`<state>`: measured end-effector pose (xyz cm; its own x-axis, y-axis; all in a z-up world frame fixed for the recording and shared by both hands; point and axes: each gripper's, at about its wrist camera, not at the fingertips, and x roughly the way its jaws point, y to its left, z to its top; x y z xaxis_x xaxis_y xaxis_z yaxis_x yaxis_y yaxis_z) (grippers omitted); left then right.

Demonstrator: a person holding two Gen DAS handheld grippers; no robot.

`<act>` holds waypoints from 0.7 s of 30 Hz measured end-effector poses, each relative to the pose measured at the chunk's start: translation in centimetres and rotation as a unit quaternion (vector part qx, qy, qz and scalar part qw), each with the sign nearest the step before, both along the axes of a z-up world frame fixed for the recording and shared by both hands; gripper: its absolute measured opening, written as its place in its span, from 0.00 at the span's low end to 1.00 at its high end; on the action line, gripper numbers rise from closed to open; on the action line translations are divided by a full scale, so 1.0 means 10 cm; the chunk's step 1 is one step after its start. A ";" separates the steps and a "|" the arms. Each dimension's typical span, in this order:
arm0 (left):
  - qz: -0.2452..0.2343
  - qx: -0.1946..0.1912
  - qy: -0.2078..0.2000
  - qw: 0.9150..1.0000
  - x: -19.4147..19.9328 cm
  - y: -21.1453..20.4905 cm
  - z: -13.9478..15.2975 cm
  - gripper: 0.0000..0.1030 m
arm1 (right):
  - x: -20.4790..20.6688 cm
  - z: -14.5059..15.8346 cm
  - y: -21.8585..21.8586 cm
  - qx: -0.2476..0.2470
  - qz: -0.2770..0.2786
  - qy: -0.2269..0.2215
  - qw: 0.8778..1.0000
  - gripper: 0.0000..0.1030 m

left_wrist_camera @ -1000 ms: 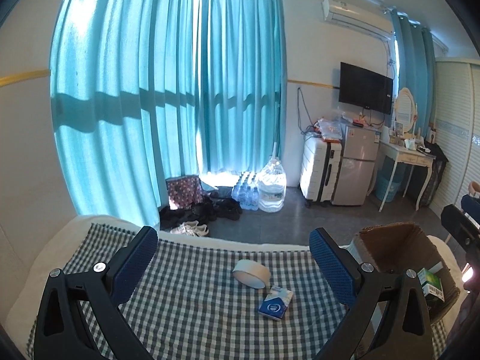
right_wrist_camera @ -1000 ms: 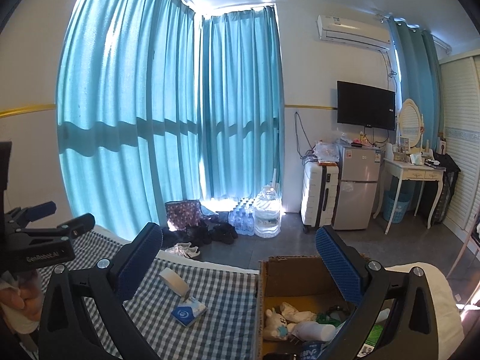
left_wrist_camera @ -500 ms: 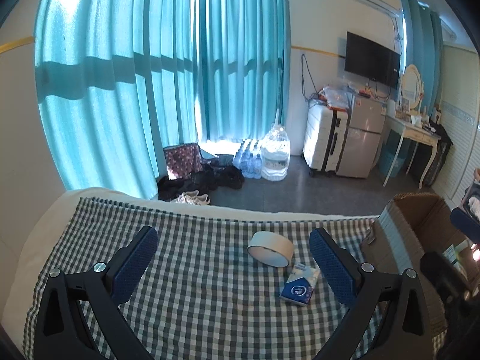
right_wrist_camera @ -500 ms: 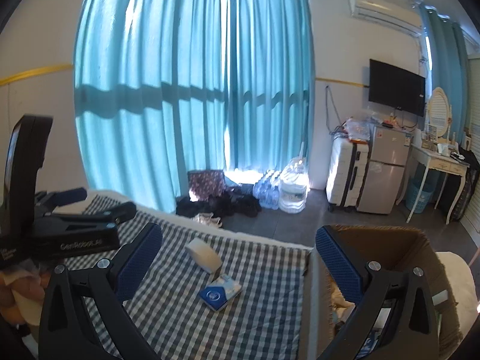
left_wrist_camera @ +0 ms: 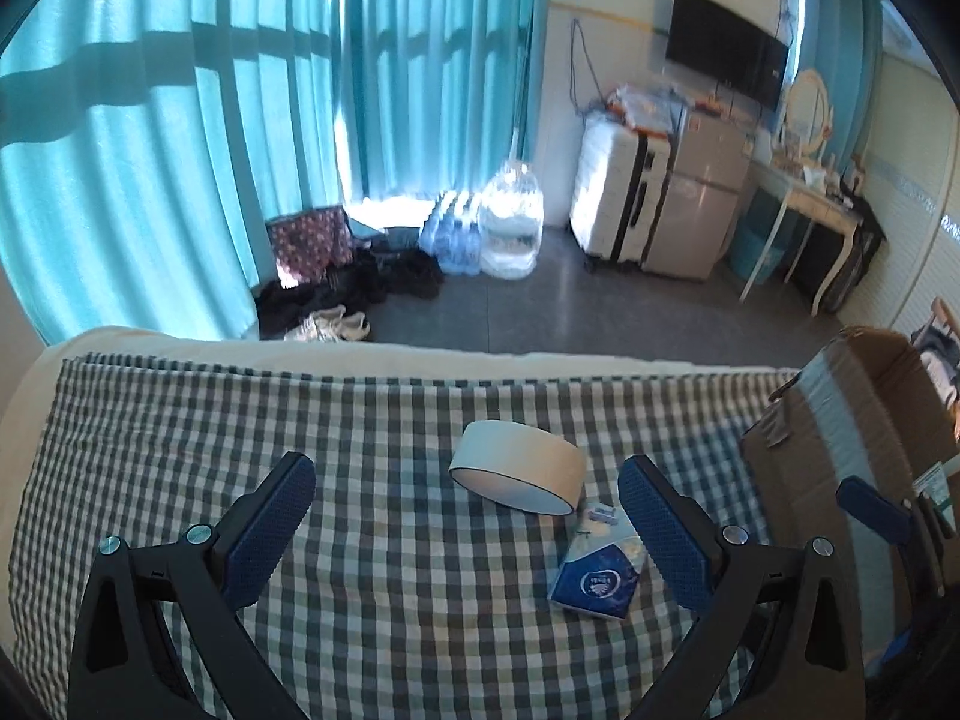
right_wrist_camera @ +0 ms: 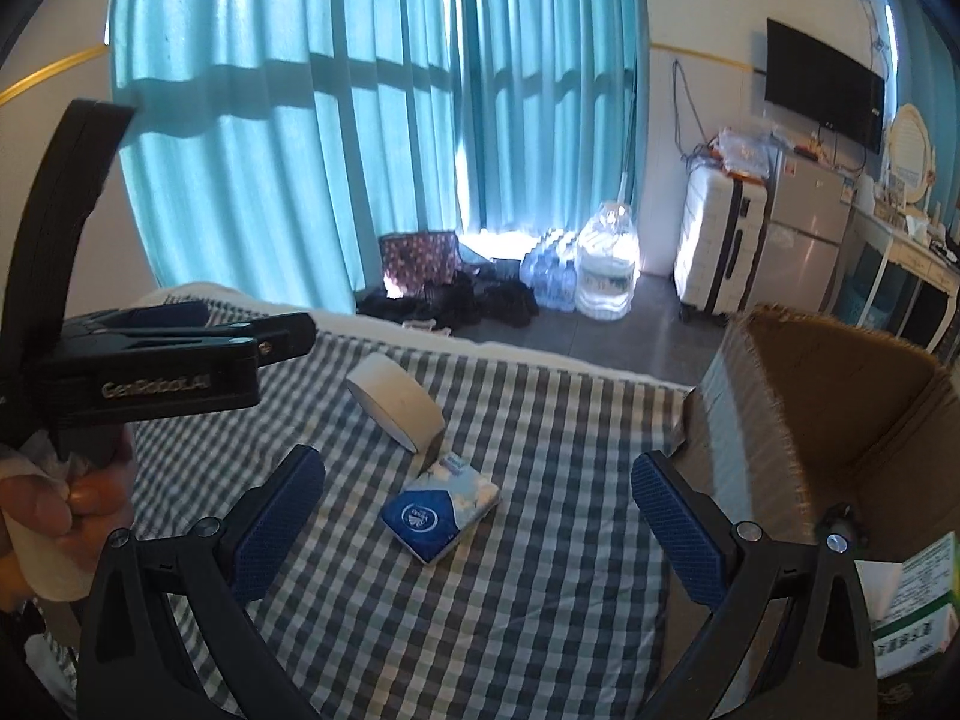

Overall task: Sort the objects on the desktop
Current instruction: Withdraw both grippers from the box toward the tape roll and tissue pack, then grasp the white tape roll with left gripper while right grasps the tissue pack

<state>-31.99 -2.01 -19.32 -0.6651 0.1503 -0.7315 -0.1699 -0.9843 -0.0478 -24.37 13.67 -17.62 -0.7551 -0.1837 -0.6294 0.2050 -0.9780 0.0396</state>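
Only on the right wrist view, a hand shows; both grippers' fingers spread.

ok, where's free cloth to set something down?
Free: checked tablecloth left of the white tape roll, and the near strip before the blue tissue pack. Crowded: tape and pack touch, beside the brown cardboard box on the right.

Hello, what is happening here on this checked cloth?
A person is sorting desk items with two handheld grippers. Both the left gripper and the right gripper are open and hold nothing. A tape roll and a blue tissue pack lie on the checked cloth, touching each other. A cardboard box stands open to their right.
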 end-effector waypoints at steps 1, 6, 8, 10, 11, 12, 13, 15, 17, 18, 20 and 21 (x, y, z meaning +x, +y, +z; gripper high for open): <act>-0.007 0.005 -0.008 1.000 -0.06 0.03 -0.03 1.00 | -0.04 -0.06 -0.01 0.000 0.002 -0.008 1.000 1.00; -0.030 -0.020 -0.037 0.999 -0.27 0.15 -0.25 1.00 | -0.24 -0.38 -0.06 -0.002 0.009 -0.048 0.999 1.00; -0.038 -0.029 -0.044 0.998 -0.35 0.17 -0.32 1.00 | -0.31 -0.51 -0.09 -0.001 0.006 -0.061 0.998 1.00; -0.049 -0.028 -0.051 0.997 -0.44 0.19 -0.36 1.00 | -0.36 -0.62 -0.11 0.000 0.004 -0.069 0.998 1.00; -0.054 -0.031 -0.053 0.997 -0.48 0.20 -0.38 1.00 | -0.39 -0.67 -0.11 -0.001 0.004 -0.073 0.997 1.00; -0.059 -0.038 -0.056 0.996 -0.53 0.22 -0.41 1.00 | -0.42 -0.72 -0.12 -0.002 0.004 -0.077 0.997 1.00; -0.064 -0.045 -0.060 0.995 -0.57 0.24 -0.44 1.00 | -0.45 -0.77 -0.12 -0.002 0.003 -0.082 0.997 1.00; -0.078 -0.047 -0.068 0.994 -0.64 0.27 -0.51 1.00 | -0.51 -0.88 -0.12 0.000 -0.003 -0.095 0.995 1.00; -0.099 -0.028 -0.080 0.992 -0.70 0.29 -0.57 1.00 | -0.57 -0.97 -0.13 0.003 -0.009 -0.112 0.994 1.00; -0.107 -0.018 -0.089 0.990 -0.74 0.31 -0.60 1.00 | -0.59 -1.01 -0.14 0.000 -0.013 -0.120 0.993 1.00; -0.118 -0.005 -0.102 0.988 -0.81 0.34 -0.65 1.00 | -0.63 -1.08 -0.14 -0.007 -0.022 -0.133 0.991 1.00; -0.121 -0.002 -0.104 0.987 -0.84 0.35 -0.66 1.00 | -0.65 -1.11 -0.14 -0.008 -0.028 -0.136 0.990 1.00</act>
<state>-40.41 1.47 -25.97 -0.4447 0.2827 -0.8499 -0.3865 -0.9166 -0.1026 -30.83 12.25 -28.73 -0.5665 -0.1584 -0.8087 0.1302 -0.9862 0.1020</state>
